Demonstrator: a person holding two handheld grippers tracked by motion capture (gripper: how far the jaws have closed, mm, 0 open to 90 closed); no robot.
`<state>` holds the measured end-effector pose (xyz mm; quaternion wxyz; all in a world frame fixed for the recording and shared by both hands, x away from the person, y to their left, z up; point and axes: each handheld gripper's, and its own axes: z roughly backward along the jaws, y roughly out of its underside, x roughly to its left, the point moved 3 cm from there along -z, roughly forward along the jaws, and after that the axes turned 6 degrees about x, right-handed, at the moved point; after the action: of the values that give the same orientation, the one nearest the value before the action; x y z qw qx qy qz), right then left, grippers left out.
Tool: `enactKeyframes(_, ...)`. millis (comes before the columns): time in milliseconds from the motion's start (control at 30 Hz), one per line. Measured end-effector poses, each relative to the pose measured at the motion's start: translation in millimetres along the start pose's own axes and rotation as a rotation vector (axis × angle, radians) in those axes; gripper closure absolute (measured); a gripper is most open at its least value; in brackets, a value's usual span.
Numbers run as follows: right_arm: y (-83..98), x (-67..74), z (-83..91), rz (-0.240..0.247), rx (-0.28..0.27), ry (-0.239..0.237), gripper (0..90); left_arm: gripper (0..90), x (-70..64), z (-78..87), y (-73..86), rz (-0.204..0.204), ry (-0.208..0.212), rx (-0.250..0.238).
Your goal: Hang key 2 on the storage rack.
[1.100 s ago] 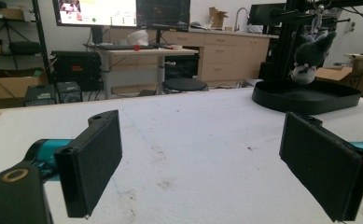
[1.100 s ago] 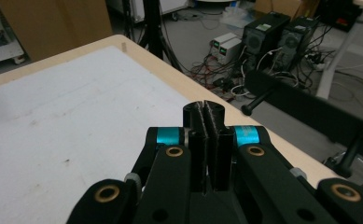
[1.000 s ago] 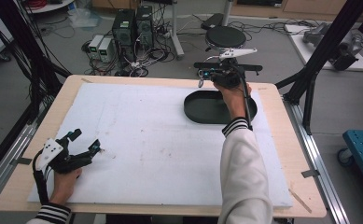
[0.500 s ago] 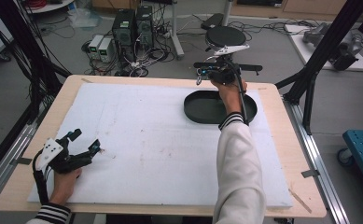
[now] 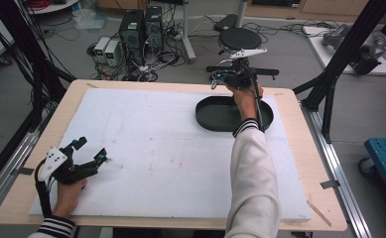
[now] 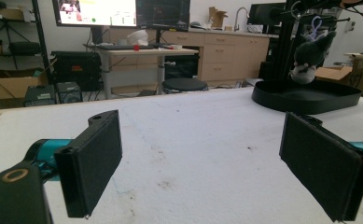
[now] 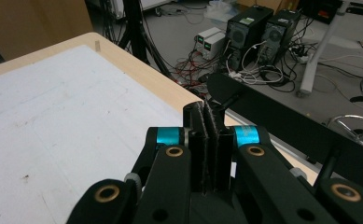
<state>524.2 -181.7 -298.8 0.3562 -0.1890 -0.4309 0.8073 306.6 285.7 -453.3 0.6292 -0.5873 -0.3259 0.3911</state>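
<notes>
You're holding the right gripper with jaws pressed together up by the stand; the plush toy is hanging above the black tray, not yet lying in it; the left gripper is resting on the tabletop, jaws apart

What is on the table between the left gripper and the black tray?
Nothing: in the high view just bare white foam sheet lies between the left gripper and the tray.
</notes>
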Motion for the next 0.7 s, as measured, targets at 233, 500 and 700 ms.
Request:
enactKeyframes(233,-0.4,-4.9,-3.1,0.003,0.002,0.017,88.9,13.4,-0.5,-0.1,0.1,-0.005,0.001,0.0)
enactKeyframes(500,-3.0,-10.0,-7.6,0.015,0.002,0.026,88.9,13.5,-0.8,0.2,0.2,-0.013,-0.001,0.004)
enactKeyframes(700,-10.7,-10.1,-11.1,0.041,0.024,0.047,88.8,13.5,-0.9,0.0,0.1,-0.009,-0.001,0.0)
